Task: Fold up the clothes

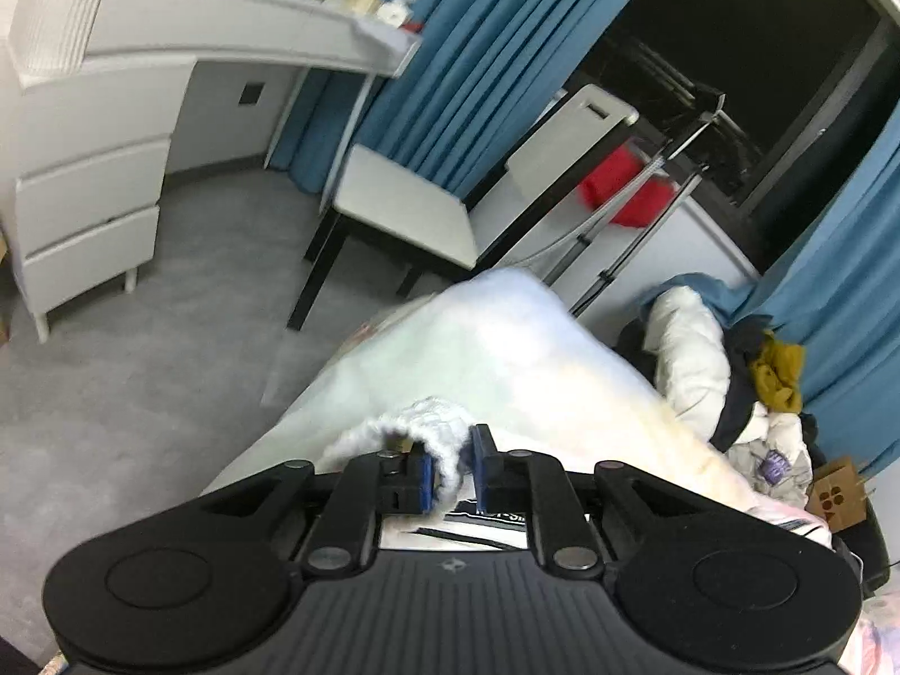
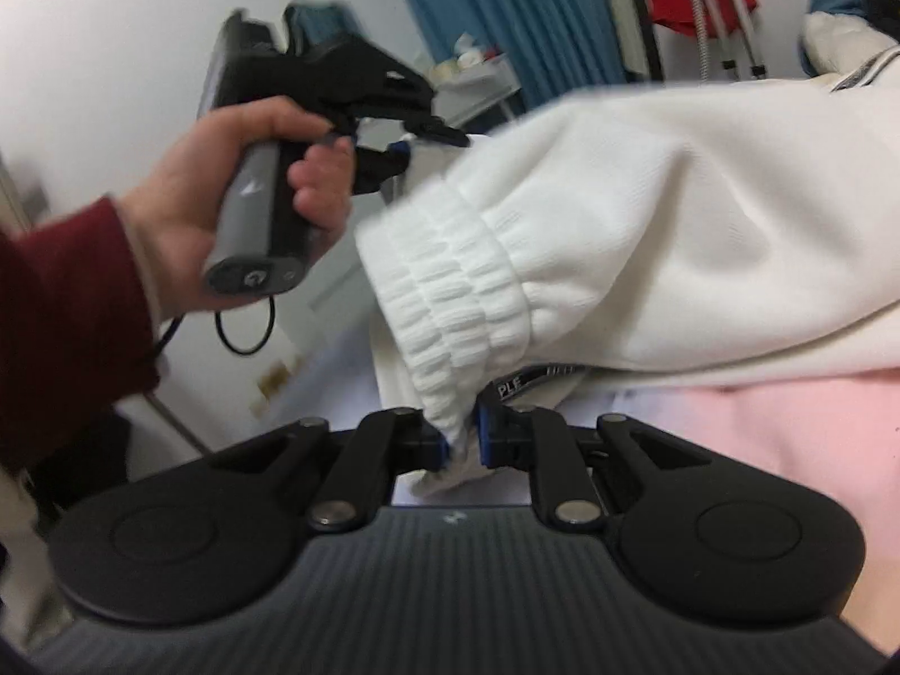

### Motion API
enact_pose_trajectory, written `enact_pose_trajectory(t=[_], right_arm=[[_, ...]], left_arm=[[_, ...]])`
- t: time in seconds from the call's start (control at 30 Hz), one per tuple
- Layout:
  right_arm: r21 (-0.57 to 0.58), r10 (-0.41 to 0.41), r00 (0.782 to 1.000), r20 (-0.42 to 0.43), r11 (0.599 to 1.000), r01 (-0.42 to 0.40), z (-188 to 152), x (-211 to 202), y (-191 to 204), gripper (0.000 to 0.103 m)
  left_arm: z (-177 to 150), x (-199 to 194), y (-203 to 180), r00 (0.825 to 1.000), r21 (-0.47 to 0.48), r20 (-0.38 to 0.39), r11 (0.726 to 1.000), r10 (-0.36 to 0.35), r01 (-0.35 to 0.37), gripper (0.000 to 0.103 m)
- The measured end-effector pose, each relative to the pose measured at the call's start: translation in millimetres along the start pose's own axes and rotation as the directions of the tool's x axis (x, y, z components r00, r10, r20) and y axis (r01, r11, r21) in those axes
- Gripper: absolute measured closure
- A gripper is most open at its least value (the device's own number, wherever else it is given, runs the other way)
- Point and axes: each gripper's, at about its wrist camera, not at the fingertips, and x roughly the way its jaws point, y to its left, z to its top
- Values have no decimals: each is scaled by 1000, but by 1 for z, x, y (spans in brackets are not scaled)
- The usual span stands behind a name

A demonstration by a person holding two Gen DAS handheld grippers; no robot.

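**Both grippers pinching the white garment's ribbed band**

You are holding a white knit garment [image 2: 664, 236] with a thick ribbed elastic band [image 2: 450, 292] up off the pink bed cover [image 2: 759, 450]. Your right gripper [image 2: 460, 444] is clamping the lower end of that band: the blue pads are pressing on the fabric, which is bunching out between them. Your left gripper [image 1: 450, 467] is gripping the other end of the band, with white ribbed cloth squeezed between its blue pads; in the right wrist view you are seeing that same gripper from outside, with your left hand [image 2: 225, 191] in a dark red sleeve [image 2: 62, 326] wrapping around its grey handle. The garment's body is draping away from both grippers, spreading towards the far side of the bed. Beyond it, a white chair with black legs [image 1: 405, 208], blue curtains [image 1: 478, 45] and a white chest of drawers [image 1: 84, 214] are blurring in the background.
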Motion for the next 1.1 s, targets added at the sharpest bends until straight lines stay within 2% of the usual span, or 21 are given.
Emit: enact_pose_trajectory(t=[0.1,0.17,0.2,0.27,0.3,0.33,0.37,0.4,0.47,0.6,0.7,0.83,0.97,1.1], right_arm=[[-52,-16,1000,3,999,16,-6,-5,7,85],[-54,-19,1000,7,998,19,-6,-10,8,82],[-55,-21,1000,9,998,21,-6,-13,9,78],[-42,-29,1000,3,999,29,-8,-19,10,69],[-40,-32,999,-3,999,32,-10,-24,13,53],[-45,-38,999,1,998,38,-14,-30,18,41],[-50,-43,999,6,998,44,-18,-37,22,19],[-53,-43,999,19,998,44,-22,-47,25,9],[-51,-44,999,22,998,45,-30,-62,32,10],[-70,-68,997,32,995,70,-32,-96,31,10],[-109,-91,994,65,989,98,-29,-126,34,10],[-156,-127,984,128,977,146,-10,-173,24,10],[-183,-173,963,206,960,212,3,-225,11,10],[-190,-219,939,265,943,274,14,-265,-15,10]], left_arm=[[-3,-4,14,999,14,4,999,-50,50,84],[-5,-18,23,997,23,4,997,-77,77,76],[-14,-39,33,996,23,11,996,-85,84,76],[-33,-79,50,995,22,29,996,-91,91,61],[-40,-97,55,995,22,39,996,-91,90,56],[-47,-115,59,995,23,50,996,-91,90,46],[-55,-133,64,994,23,61,996,-90,89,39],[-66,-158,68,994,37,69,996,-83,81,36],[-86,-203,70,994,75,83,995,-73,67,23],[-135,-280,57,985,167,148,984,-94,68,18],[-175,-319,36,977,220,180,973,-111,70,15],[-228,-353,-9,971,298,204,953,-121,56,15],[-279,-378,-61,964,418,232,908,-131,23,15],[-331,-391,-107,954,498,263,867,-142,-8,14]])
